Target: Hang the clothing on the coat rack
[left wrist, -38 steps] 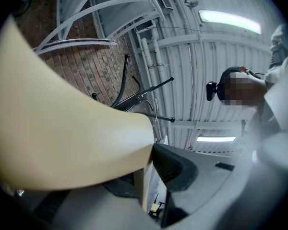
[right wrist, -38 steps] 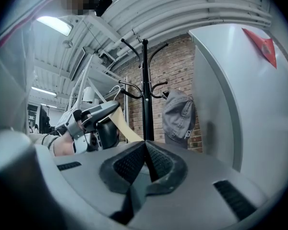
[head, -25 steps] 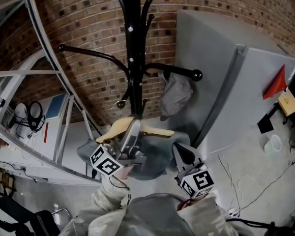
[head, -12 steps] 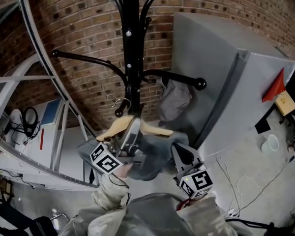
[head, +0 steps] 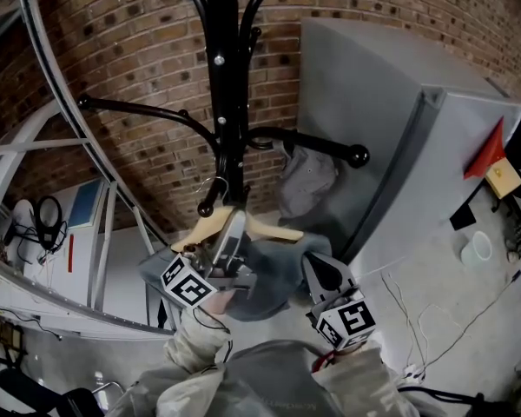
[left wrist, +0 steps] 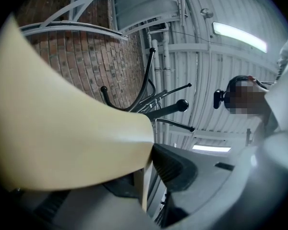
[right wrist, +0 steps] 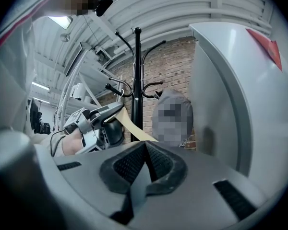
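1. Beside the pole of the rack [head: 226, 76], a grey garment [head: 273, 272] is hanging from a wooden hanger [head: 273, 228]. Its wire hook [head: 210, 183] is sitting close to a short peg and, by the look of it, is not yet over one.
2. The left gripper [head: 234, 230] is clamping the hanger at its middle, with its jaws closed on the wood and tilted upward. That is likely so the hook is facing the pegs while the cloth is dangling clear below.
3. The right gripper [head: 317, 266] is pointing at the garment's right edge with its jaws pressed together. No cloth is showing between them, so it seems to be standing by rather than carrying anything.
4. A grey cap [head: 308, 176] is already occupying the long knobbed arm on the right, which may be why the hanger is being offered at the pole side instead.
5. Counted, the scene is showing one hanger, one garment on it, one cap, one rack and two grippers. A brick wall [head: 139, 50] is standing behind them, and a grey cabinet [head: 373, 102] is standing to the right.
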Tool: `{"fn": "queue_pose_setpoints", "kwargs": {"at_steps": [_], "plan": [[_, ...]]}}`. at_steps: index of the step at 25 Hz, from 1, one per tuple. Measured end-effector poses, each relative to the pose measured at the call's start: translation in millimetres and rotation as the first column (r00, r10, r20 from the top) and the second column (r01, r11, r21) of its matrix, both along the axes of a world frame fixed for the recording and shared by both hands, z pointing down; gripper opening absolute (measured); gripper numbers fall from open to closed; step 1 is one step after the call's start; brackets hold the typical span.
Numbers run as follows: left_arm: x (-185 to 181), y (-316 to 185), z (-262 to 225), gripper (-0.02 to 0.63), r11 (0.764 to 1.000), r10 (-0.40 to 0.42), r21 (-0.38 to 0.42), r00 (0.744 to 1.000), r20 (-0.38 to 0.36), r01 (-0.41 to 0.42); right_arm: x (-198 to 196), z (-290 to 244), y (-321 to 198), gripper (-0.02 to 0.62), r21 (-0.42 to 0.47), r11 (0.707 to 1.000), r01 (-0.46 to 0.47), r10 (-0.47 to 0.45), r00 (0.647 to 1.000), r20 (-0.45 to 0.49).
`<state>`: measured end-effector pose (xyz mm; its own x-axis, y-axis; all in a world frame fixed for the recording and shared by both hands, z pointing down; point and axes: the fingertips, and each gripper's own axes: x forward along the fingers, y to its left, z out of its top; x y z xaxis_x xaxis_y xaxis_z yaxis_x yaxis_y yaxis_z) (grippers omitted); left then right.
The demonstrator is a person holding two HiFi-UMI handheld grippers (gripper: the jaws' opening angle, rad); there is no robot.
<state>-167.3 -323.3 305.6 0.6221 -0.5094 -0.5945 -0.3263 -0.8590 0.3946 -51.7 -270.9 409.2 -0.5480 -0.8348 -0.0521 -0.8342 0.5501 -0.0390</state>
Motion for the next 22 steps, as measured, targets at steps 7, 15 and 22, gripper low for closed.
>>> {"fn": "queue_pose_setpoints", "kwargs": {"at_steps": [7, 15, 22], "plan": [[-2, -6, 10, 0.089, 1.000, 0.007, -0.030, 1.000, -0.016, -0.008, -1, 2, -3, 0.021, -0.006, 1.000, 0.003, -0.003, 1.000, 0.002], [2, -10, 18, 0.089, 0.999, 0.014, -0.044, 1.000, -0.010, -0.014, 0, 3, -5, 0.021, -0.010, 1.000, 0.007, -0.007, 1.000, -0.006], [3, -13, 18, 0.092, 1.000, -0.013, -0.016, 1.000, 0.000, 0.013, 3, 3, -7, 0.021, -0.026, 0.999, 0.020, -0.020, 1.000, 0.008]]}}
